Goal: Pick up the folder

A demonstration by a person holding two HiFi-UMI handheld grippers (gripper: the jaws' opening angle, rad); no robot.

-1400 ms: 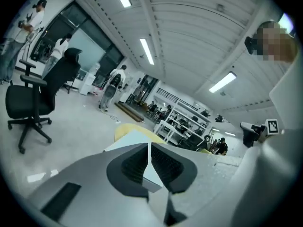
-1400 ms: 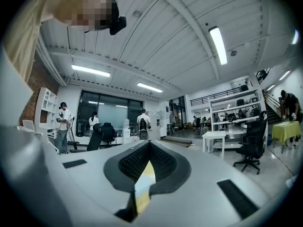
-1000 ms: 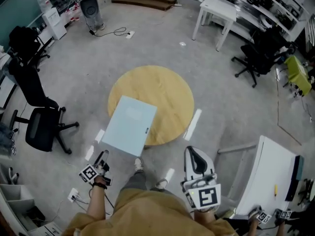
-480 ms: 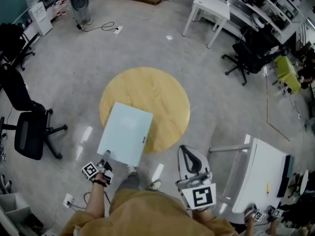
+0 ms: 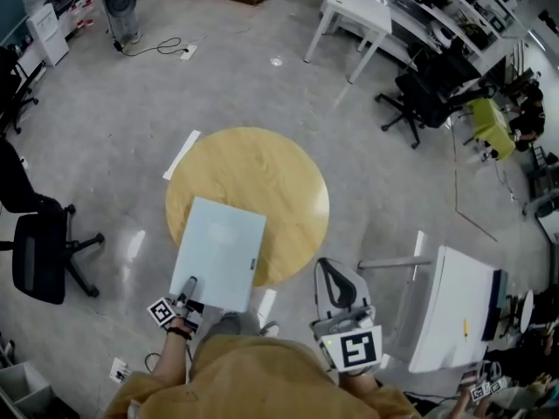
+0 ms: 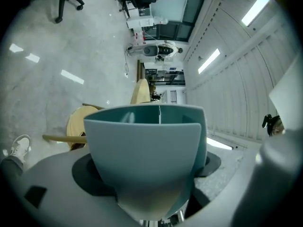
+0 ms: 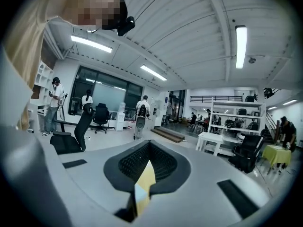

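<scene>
A pale blue folder (image 5: 218, 251) lies flat on the round wooden table (image 5: 262, 173), its near end hanging over the table's front edge. My left gripper (image 5: 187, 288) is at the folder's near left corner, one finger lying over it. In the left gripper view the teal folder (image 6: 147, 145) fills the space between the widely parted jaws, and no pad visibly presses on it. My right gripper (image 5: 330, 269) hovers off the table's near right edge, apart from the folder. Its black pads (image 7: 161, 162) meet, with nothing held.
A white desk (image 5: 454, 308) stands close at the right. A black office chair (image 5: 35, 251) is at the left and another (image 5: 424, 94) at the upper right. A small white table (image 5: 358, 11) is at the back. The person's shoes (image 5: 266, 328) show below the folder.
My left gripper has come forward from the lower left up to the folder's near left corner and has rolled. The right gripper has drifted with the body; the folder lies as before.
</scene>
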